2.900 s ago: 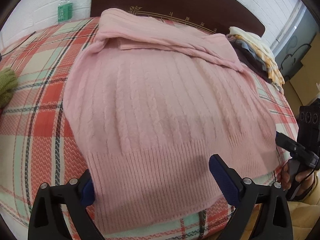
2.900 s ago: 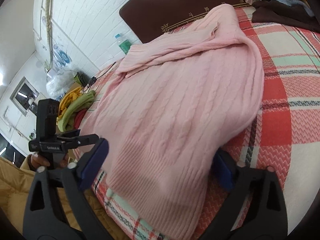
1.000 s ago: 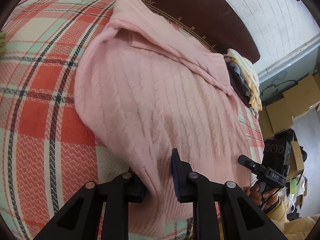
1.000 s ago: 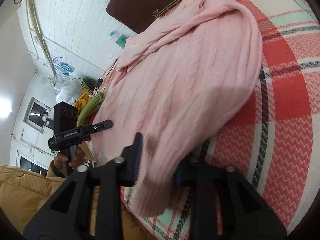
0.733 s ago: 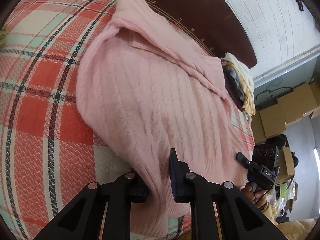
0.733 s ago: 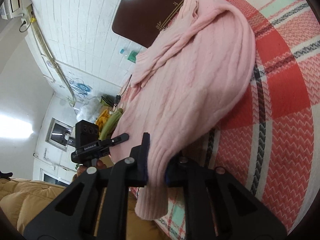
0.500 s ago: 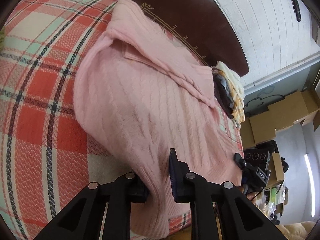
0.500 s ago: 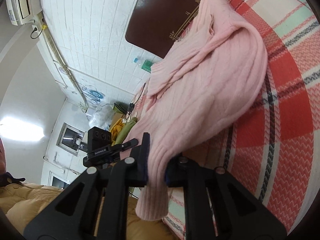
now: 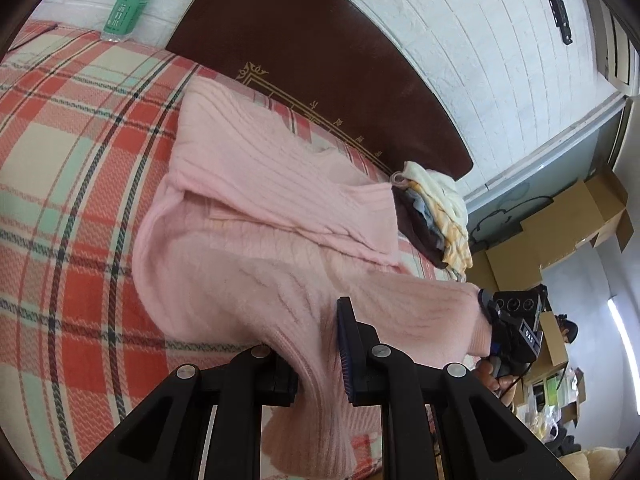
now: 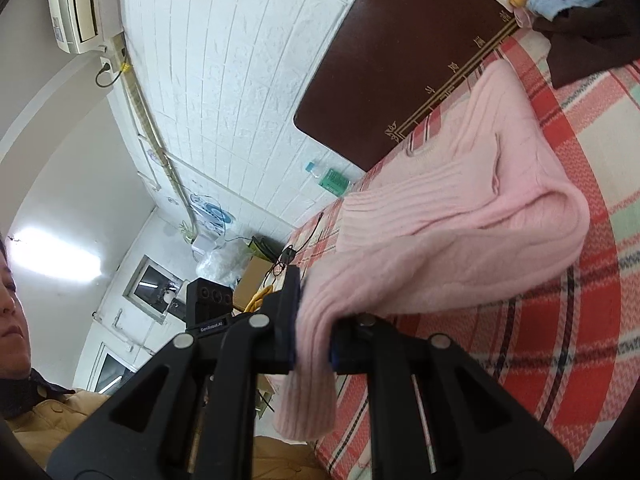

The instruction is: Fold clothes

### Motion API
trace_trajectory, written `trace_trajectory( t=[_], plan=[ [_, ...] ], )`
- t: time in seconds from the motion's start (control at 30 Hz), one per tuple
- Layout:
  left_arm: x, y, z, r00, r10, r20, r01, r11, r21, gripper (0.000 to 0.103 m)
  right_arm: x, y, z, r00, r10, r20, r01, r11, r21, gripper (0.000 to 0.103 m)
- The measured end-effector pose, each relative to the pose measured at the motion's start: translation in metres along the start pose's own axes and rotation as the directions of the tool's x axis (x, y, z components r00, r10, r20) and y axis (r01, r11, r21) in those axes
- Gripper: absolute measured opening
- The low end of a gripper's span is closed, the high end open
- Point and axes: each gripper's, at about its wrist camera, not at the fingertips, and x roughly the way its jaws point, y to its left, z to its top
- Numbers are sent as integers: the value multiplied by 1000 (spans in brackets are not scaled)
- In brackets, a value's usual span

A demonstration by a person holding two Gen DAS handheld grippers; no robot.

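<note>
- Open plaid bedspread (image 9: pixel 60 208) is seen across the left half of the left wrist view, bounded at the top by the dark headboard (image 9: pixel 312 60).
- A water bottle (image 9: pixel 125 8) is stood at the upper left, against the white wall.
- A pile of folded clothes (image 9: pixel 436 216) is set at the bed's right edge, just beside the pink cable-knit sweater (image 9: pixel 256 220).
- The sweater is spread across the middle of the bed, its near hem raised off the bedspread.
- The left gripper (image 9: pixel 318 356) is clamped on the ribbed hem, with knit bunched between its jaws.
- The right gripper (image 10: pixel 314 338) is likewise closed on the hem's other corner, a flap being left hanging below.
</note>
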Motion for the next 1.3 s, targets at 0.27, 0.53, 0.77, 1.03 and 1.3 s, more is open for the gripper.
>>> trace_trajectory(
  t=[0.27,0.53,0.77,1.03,1.3],
  plan=[
    [0,-6,27,1000,6,10,-6,999,33,15,11,1,26,1000,1,28,0,1000,-15,14],
    [7,-8,55,1000,21,14,-22,999,47,15,21,-6,50,998,-23,50,23,1000,-3,14],
    [16,-7,75,999,38,9,-38,998,56,15,29,-14,64,998,-37,54,37,999,10,14],
    [28,-2,92,998,61,-9,-60,996,64,15,40,-22,78,997,-68,47,67,998,15,14],
    [39,3,104,997,72,-22,-71,996,61,15,48,-28,90,995,-91,40,90,996,23,14]
  ],
)
